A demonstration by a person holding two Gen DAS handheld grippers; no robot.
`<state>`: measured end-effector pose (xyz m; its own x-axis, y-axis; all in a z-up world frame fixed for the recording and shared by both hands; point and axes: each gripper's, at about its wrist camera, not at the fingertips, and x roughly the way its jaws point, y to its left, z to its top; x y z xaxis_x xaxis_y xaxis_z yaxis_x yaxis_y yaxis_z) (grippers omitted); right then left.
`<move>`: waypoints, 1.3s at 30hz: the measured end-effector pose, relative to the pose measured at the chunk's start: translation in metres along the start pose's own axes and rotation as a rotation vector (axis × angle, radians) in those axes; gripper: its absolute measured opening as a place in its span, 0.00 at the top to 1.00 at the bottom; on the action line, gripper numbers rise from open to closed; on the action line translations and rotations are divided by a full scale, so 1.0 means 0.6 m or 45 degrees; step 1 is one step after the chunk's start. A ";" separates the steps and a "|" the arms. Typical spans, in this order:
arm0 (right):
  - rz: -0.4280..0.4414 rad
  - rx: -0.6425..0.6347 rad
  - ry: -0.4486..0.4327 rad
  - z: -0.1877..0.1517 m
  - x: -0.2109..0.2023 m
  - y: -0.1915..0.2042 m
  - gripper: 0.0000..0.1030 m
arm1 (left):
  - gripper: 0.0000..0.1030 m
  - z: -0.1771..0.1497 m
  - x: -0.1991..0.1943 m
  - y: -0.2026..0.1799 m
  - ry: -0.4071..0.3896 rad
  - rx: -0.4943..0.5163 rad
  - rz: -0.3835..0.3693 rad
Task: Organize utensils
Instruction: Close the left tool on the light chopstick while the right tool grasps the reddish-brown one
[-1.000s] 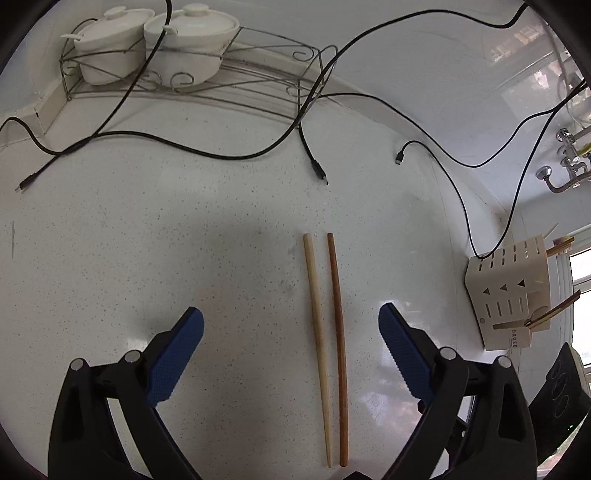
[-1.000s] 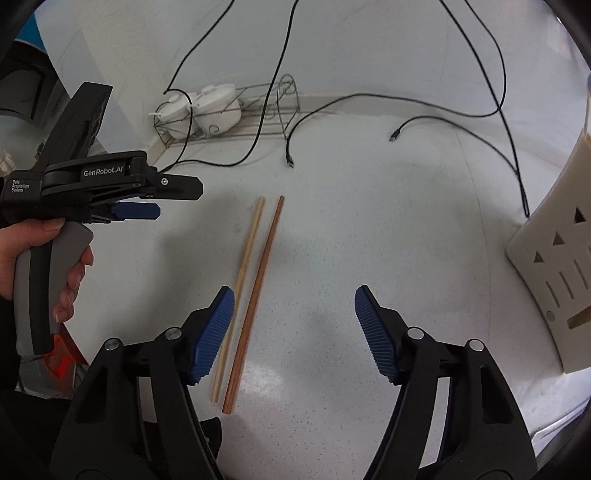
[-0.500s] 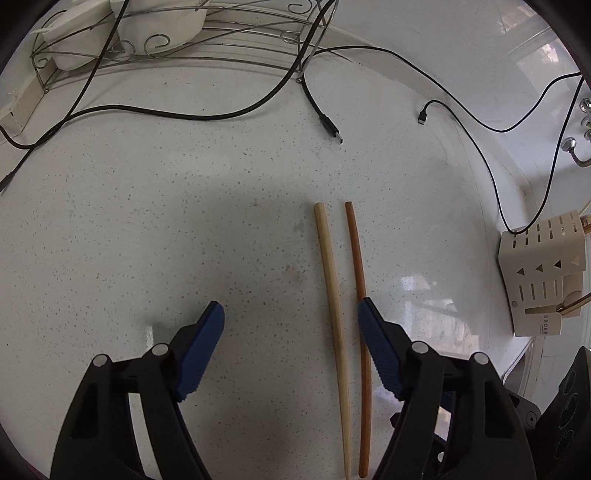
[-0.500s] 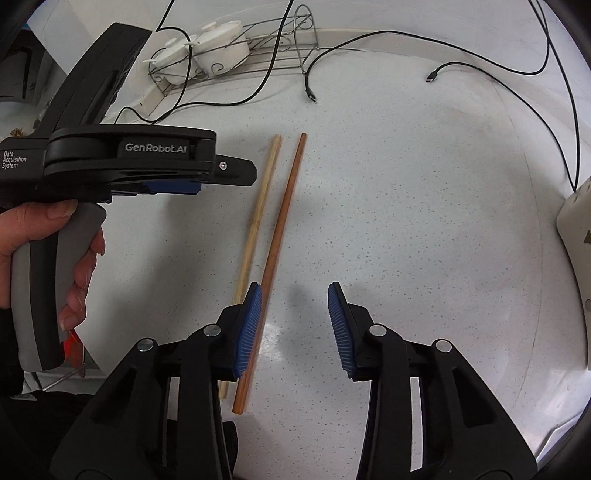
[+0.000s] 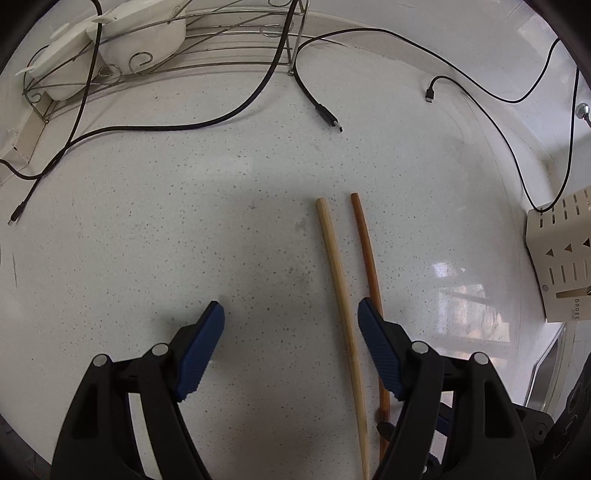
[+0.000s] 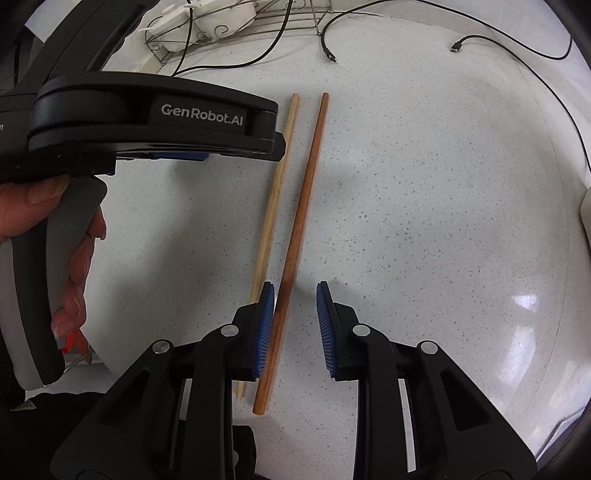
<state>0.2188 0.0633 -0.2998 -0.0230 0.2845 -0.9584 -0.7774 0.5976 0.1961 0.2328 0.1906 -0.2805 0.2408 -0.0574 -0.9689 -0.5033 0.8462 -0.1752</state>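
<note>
Two chopsticks lie side by side on the white speckled counter, a pale chopstick point(image 5: 338, 280) and a brown chopstick point(image 5: 365, 243). My left gripper point(image 5: 290, 302) points down at the counter and stands open. The pale stick lies inside its jaws near the right finger point(image 5: 376, 339), untouched, while the brown one runs under that finger. My right gripper point(image 6: 295, 286) is closing. The brown chopstick point(image 6: 295, 229) sits between its jaws against the left pad point(image 6: 264, 325), clear of the right pad. The pale chopstick point(image 6: 275, 184) lies outside them.
A wire rack point(image 5: 221, 48) with white bowls point(image 5: 140, 33) stands along the back wall. Black cables point(image 5: 184, 127) with loose plugs point(image 5: 328, 118) trail over the counter. A cream slotted utensil holder point(image 5: 561, 258) stands at the right edge. A hand point(image 6: 44, 221) holds the left tool's housing point(image 6: 147, 118).
Both grippers have sunk closer to the counter. The right jaws have narrowed from wide to straddling the brown chopstick. The left jaws narrowed slightly and now bracket the pale chopstick.
</note>
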 end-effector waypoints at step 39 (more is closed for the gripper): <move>-0.012 0.081 -0.110 -0.034 -0.048 -0.030 0.77 | 0.94 0.005 -0.008 0.019 -0.036 0.185 0.083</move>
<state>0.2206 0.0293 -0.2800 0.0404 0.3406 -0.9393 -0.7355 0.6464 0.2028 0.2284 0.2020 -0.2775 0.2363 0.0132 -0.9716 -0.3940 0.9153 -0.0834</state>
